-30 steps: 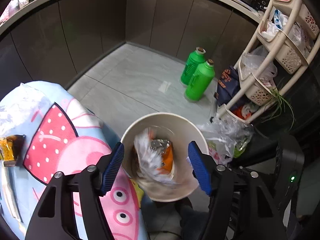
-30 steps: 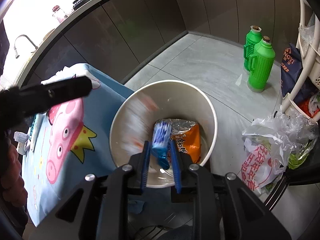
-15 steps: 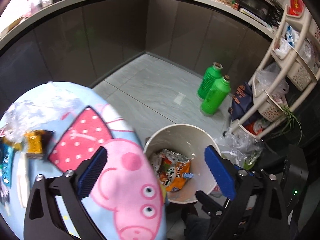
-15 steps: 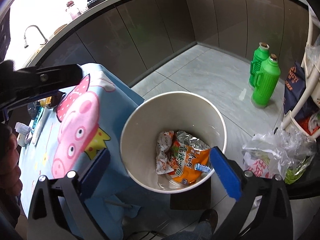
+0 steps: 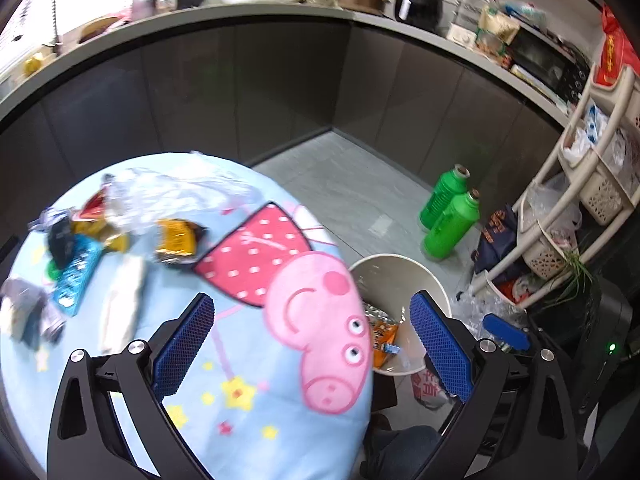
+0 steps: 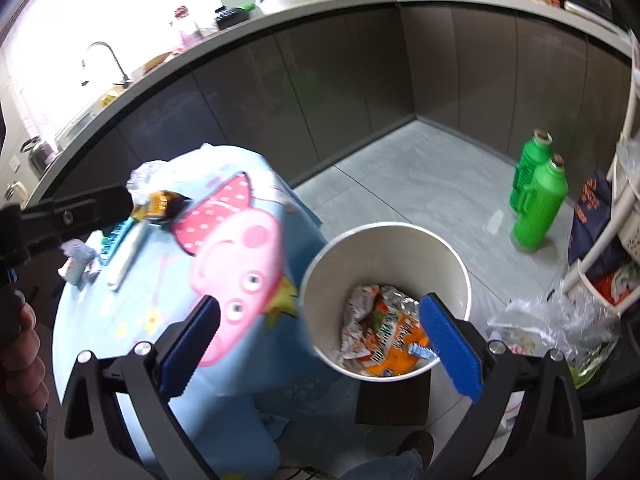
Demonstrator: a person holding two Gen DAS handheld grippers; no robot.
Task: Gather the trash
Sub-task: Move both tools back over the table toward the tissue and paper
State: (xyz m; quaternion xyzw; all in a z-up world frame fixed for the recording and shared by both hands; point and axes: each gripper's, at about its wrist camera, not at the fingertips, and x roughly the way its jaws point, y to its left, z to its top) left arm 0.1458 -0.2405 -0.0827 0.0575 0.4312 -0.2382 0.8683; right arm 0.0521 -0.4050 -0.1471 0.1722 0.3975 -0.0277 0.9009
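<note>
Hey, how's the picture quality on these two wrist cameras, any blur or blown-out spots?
Left wrist: trash pile on the tablecloth is motion-smeared, window at upper left blown out, counter bowed by the fisheye. Right wrist: the tablecloth is blurred, bin sharper, window glare upper left.

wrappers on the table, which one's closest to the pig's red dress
The yellow-and-brown wrapper, lying right at the red dress's edge. The teal wrapper and the long white packet lie farther left, away from the dress.
</note>
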